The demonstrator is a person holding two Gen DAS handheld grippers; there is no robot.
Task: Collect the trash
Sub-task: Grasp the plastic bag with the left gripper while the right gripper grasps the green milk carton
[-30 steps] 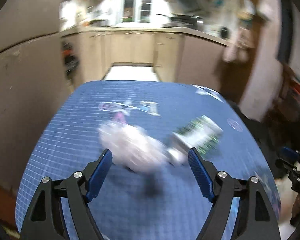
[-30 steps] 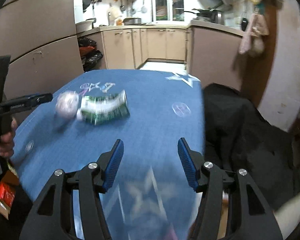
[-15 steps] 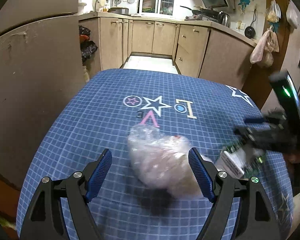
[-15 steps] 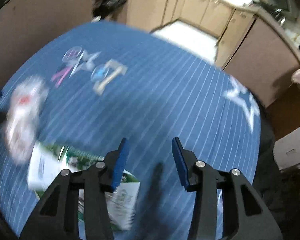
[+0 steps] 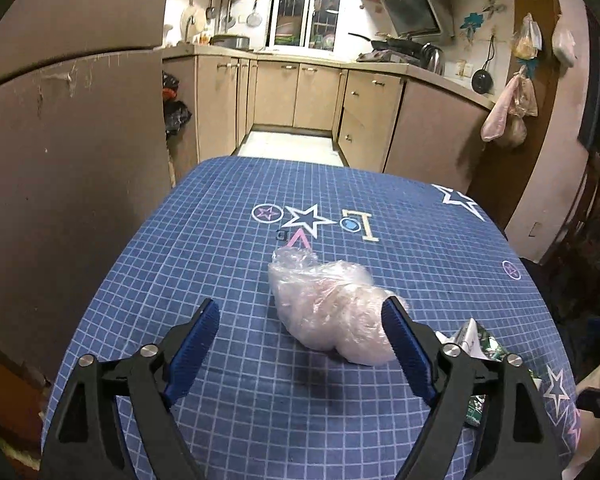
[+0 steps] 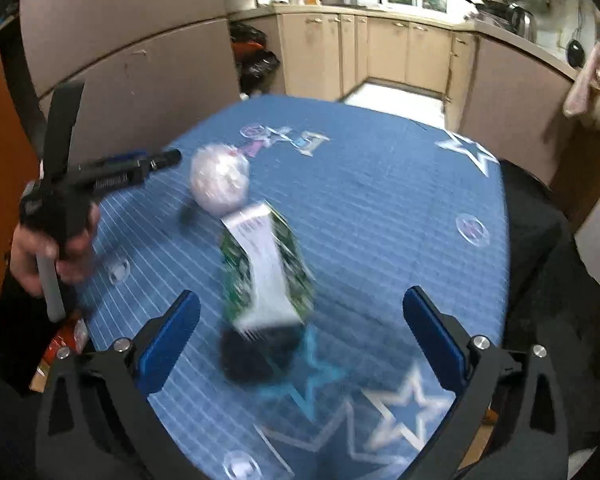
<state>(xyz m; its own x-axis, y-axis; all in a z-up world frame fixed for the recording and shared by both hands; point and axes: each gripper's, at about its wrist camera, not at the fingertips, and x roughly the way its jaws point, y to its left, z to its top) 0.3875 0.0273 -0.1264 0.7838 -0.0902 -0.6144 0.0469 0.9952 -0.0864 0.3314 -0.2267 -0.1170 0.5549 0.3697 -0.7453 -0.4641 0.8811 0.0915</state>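
A crumpled clear plastic bag (image 5: 328,304) lies on the blue checked tablecloth (image 5: 228,264). My left gripper (image 5: 300,344) is open, its right finger close beside the bag's near end. A green and white carton (image 6: 266,264) lies just right of the bag; in the left wrist view (image 5: 476,344) it is mostly hidden behind my right finger. My right gripper (image 6: 300,336) is open, with the carton's near end between its fingers, slightly blurred. The bag (image 6: 220,180) and the hand-held left gripper (image 6: 112,172) also show there.
The table (image 6: 420,208) is rounded, with its edge near on the left and right. A brown cabinet wall (image 5: 80,160) stands close on the left. Dark fabric (image 6: 540,248) drapes past the table's right side. Kitchen cupboards (image 5: 300,96) are behind.
My right gripper has swung back to face the carton and opened wider. My left gripper has drawn slightly left, so the bag now sits toward its right finger.
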